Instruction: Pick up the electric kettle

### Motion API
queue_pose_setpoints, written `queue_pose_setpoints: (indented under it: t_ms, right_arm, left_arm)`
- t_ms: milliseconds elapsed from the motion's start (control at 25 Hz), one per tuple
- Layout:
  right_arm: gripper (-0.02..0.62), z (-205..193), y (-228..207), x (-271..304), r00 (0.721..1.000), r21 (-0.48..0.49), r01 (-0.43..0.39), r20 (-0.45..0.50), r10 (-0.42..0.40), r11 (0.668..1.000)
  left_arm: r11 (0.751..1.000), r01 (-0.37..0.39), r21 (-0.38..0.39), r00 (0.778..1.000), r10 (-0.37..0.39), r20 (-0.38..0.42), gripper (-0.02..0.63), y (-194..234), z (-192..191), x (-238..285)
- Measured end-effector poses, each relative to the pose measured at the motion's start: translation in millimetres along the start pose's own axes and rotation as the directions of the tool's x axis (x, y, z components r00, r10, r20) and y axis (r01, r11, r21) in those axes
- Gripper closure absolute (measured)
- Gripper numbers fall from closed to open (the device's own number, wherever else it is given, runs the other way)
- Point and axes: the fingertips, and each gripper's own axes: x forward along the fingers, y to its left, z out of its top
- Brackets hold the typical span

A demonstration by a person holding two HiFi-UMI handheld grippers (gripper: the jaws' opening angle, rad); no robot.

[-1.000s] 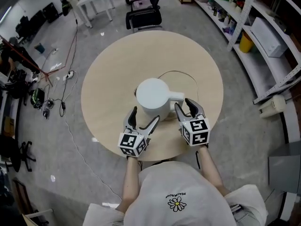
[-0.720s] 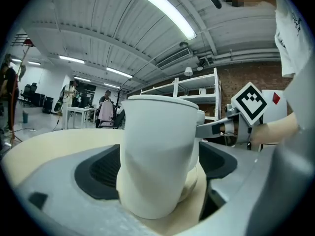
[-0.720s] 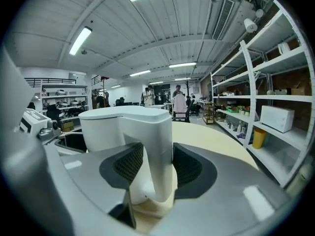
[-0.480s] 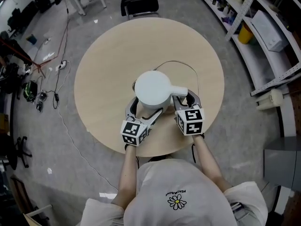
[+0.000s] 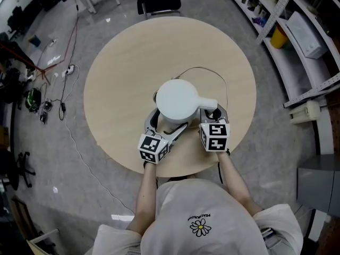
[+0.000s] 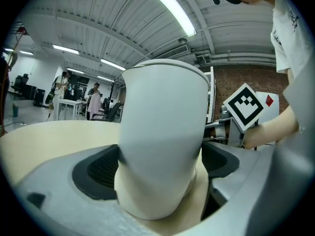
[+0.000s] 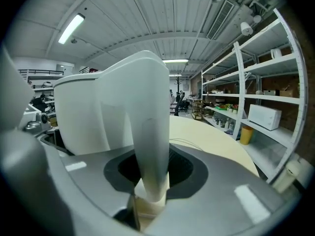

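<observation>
A white electric kettle point(image 5: 178, 99) stands upright near the front of the round beige table point(image 5: 133, 52), with its handle point(image 5: 208, 104) pointing right. My left gripper point(image 5: 166, 122) straddles the kettle's lower body point(image 6: 162, 132); its jaws are still opening and stand wide on either side of it. My right gripper point(image 5: 211, 113) has the handle point(image 7: 150, 146) between its jaws. Those jaws are closing and stand close along both sides of the handle, which almost fills the gap. No lift shows; the kettle rests on the table.
A thin cable point(image 5: 204, 70) loops over the table behind the kettle. A black chair point(image 5: 158, 1) stands beyond the table's far edge, and shelving point(image 5: 297, 25) runs along the right. Cords lie on the floor at the left point(image 5: 64, 73).
Both grippers have moved forward and down to the kettle. The left jaws have spread around its body; the right jaws have slid over the handle and narrowed.
</observation>
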Motion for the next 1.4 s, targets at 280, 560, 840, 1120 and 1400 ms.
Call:
queue_pose_setpoints:
  t_ms: [280, 560, 840, 1120, 1400]
  right_arm:
    - [0.495, -1, 1, 1, 1.000, -0.004, -0.010, 0.004, 0.010, 1.000]
    - [0.497, 12, 4, 1, 0.999, -0.019, -0.031, 0.026, 0.032, 0.999]
    - [0.497, 81, 7, -20, 0.990, -0.027, -0.068, 0.121, 0.071, 0.997]
    - [0.495, 172, 14, -60, 0.973, -0.062, -0.082, 0.211, 0.094, 0.995]
    - [0.495, 202, 16, -90, 0.958, -0.055, -0.082, 0.269, 0.094, 0.995]
  left_arm:
    - [1.000, -0.008, 0.010, 1.000, 0.008, 0.008, 0.081, 1, 0, -1]
    - [1.000, -0.007, -0.029, 0.999, 0.006, -0.036, 0.089, 3, 7, -3]
    - [0.998, -0.030, 0.061, 0.999, 0.029, 0.024, 0.089, -3, 82, -14]
    - [0.997, -0.044, 0.068, 0.995, 0.037, 0.098, 0.087, -18, 170, -38]
    - [0.993, -0.053, 0.109, 0.993, 0.041, 0.113, 0.087, -37, 203, -56]
